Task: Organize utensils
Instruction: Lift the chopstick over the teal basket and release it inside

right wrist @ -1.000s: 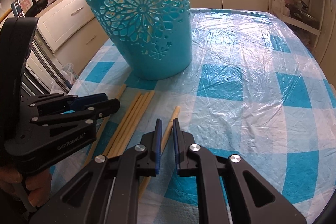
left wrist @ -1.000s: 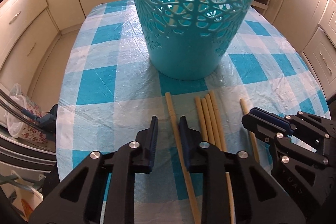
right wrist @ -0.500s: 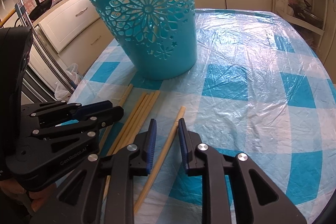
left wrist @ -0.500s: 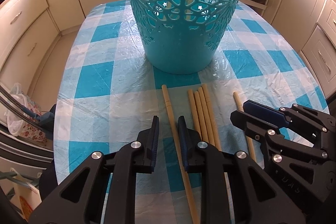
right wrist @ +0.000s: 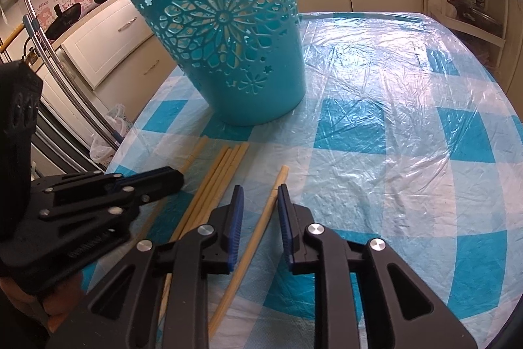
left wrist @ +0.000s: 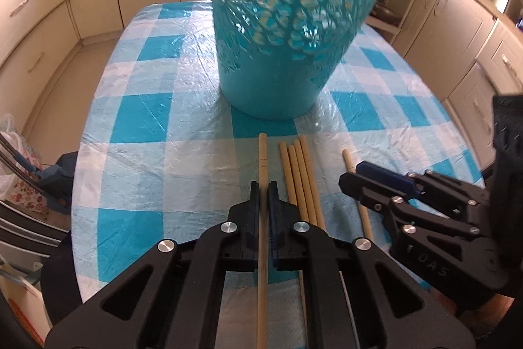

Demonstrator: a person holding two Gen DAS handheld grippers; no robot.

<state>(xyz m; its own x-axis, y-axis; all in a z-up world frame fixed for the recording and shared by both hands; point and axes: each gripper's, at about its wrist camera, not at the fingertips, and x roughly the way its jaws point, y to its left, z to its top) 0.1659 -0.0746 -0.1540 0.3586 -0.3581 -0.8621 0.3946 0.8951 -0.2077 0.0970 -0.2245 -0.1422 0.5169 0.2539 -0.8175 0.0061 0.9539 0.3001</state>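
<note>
Several wooden chopsticks lie on the blue-checked tablecloth (right wrist: pixel 392 152) in front of a teal cut-out basket (left wrist: pixel 287 38) (right wrist: pixel 228 54). My left gripper (left wrist: pixel 263 195) (right wrist: pixel 176 177) is shut on the leftmost chopstick (left wrist: pixel 262 159) (right wrist: pixel 196 152), which runs straight between its pads. Right of it, three chopsticks (left wrist: pixel 299 172) (right wrist: pixel 225 165) lie side by side. My right gripper (right wrist: pixel 260 201) (left wrist: pixel 356 175) is open and straddles the lone rightmost chopstick (right wrist: pixel 279 182) (left wrist: pixel 348 157); its pads stand apart from the stick.
The oval table's edge drops off at the left and near sides. Cream kitchen cabinets (left wrist: pixel 39 22) ring the room. A metal rack with plastic bags (left wrist: pixel 19 172) stands by the table's left edge. A shelf unit (right wrist: pixel 464 5) is at the back right.
The left jaws have closed onto the leftmost chopstick. The right jaws have widened around the lone chopstick. The left view has pulled back slightly, and the basket looks smaller and blurred.
</note>
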